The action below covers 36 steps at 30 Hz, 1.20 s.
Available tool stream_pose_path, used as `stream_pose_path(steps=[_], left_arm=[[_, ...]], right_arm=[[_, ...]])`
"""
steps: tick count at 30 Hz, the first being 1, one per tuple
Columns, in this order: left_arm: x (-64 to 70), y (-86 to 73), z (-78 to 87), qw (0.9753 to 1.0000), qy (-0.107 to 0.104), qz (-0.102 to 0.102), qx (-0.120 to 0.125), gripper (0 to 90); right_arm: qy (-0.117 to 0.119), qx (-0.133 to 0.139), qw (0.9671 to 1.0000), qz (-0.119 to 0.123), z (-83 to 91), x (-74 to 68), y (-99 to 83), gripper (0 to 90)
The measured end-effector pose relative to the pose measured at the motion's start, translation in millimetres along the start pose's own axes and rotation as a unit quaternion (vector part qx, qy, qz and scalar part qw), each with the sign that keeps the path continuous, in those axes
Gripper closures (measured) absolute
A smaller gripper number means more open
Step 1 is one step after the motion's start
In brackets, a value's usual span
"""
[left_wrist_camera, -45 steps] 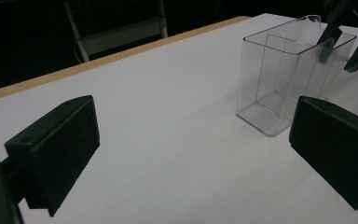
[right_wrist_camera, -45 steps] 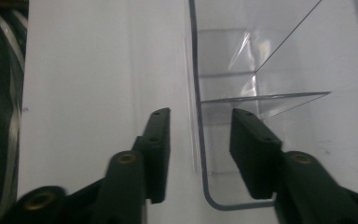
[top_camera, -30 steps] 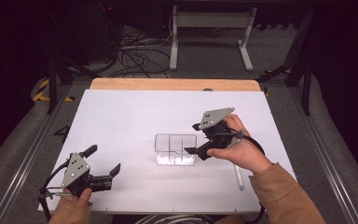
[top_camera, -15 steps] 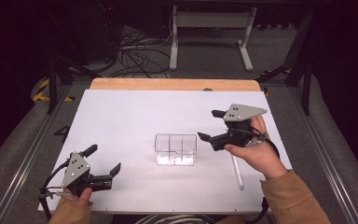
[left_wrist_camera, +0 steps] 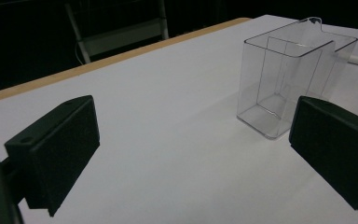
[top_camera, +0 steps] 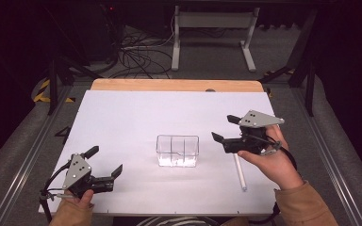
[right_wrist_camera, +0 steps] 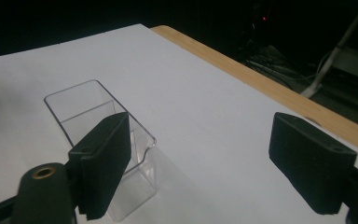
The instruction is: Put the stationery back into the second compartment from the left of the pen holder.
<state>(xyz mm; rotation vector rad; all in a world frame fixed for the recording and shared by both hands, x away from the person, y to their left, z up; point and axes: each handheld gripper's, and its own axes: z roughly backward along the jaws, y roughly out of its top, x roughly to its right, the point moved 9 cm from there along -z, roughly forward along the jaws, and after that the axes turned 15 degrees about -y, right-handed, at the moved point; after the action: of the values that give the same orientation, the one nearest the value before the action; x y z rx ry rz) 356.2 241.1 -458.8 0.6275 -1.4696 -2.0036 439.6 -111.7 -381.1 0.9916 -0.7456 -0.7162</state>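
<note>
Crosswise, clear container (top_camera: 177, 151) (two-compartment)

the right gripper (top_camera: 222, 128) is now off to the right of the clear box (top_camera: 177, 150), apart from it, after sitting right against the box's right side a second ago. its jaws are spread wide. the white stick (top_camera: 239, 172) on the table, half hidden under the hand before, now shows more of its length.
</note>
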Motion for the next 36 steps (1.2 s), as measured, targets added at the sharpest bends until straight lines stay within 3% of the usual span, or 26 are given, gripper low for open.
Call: stream_pose_path(steps=[5, 7, 18, 22, 23, 26, 27, 29, 30, 31, 32, 33, 34, 36], left_arm=[[-0.3, 0.5, 0.8, 1.0000, 0.002, -0.001, 0.002, 2.5], [-0.3, 0.5, 0.8, 1.0000, 0.001, 0.000, 0.002, 2.5], [0.8, 0.2, -0.3, 1.0000, -0.002, 0.000, 0.000, 2.5], [0.6, -0.1, -0.1, 1.0000, -0.002, 0.000, -0.001, 2.5], [0.6, -0.1, -0.1, 1.0000, -0.002, 0.000, -0.001, 2.5], [0.4, -0.4, -0.5, 1.0000, -0.003, -0.002, -0.002, 2.5], [0.6, -0.6, -0.6, 1.0000, -0.004, -0.001, -0.002, 2.5], [0.6, -0.5, -0.7, 1.0000, -0.004, -0.001, -0.003, 2.5], [0.4, -0.4, -0.7, 1.0000, -0.003, -0.003, -0.003, 2.5], [0.5, -0.4, -0.7, 1.0000, -0.003, -0.003, -0.003, 2.5], [0.5, -0.4, -0.6, 1.0000, -0.003, -0.003, -0.003, 2.5], [0.6, -0.4, -0.6, 1.0000, -0.003, -0.002, -0.002, 2.5], [0.6, -0.3, -0.5, 1.0000, -0.003, -0.002, -0.002, 2.5], [0.4, -0.5, -0.5, 1.0000, -0.003, -0.002, -0.002, 2.4]], right_arm=[[-0.010, -0.014, 0.9997, -0.016, 5.2, 5.9, -11.6, 26.6], [-0.020, -0.034, 0.9989, -0.025, 8.3, 11.4, -19.8, 32.2], [-0.044, -0.074, 0.9956, -0.036, 13.1, 19.9, -37.6, 32.4], [-0.065, -0.092, 0.9932, -0.030, 12.5, 22.5, -43.7, 31.4], [-0.063, -0.112, 0.9910, -0.035, 12.3, 21.2, -49.5, 31.8], [-0.061, -0.126, 0.9894, -0.038, 11.3, 19.1, -54.8, 30.7], [-0.066, -0.147, 0.9856, -0.050, 10.8, 17.6, -60.8, 28.4], [-0.068, -0.167, 0.9813, -0.067, 9.8, 15.9, -65.6, 28.3], [-0.068, -0.167, 0.9813, -0.067, 9.8, 15.9, -65.6, 28.3], [-0.070, -0.178, 0.9783, -0.081, 9.2, 15.4, -67.7, 28.2], [-0.077, -0.197, 0.9701, -0.118, 7.8, 15.3, -71.4, 28.5], [-0.077, -0.197, 0.9701, -0.118, 7.8, 15.3, -71.4, 28.5], [-0.086, -0.216, 0.9633, -0.134, 5.9, 15.9, -76.0, 28.7], [-0.098, -0.239, 0.9568, -0.133, 4.3, 16.8, -83.2, 28.8]])
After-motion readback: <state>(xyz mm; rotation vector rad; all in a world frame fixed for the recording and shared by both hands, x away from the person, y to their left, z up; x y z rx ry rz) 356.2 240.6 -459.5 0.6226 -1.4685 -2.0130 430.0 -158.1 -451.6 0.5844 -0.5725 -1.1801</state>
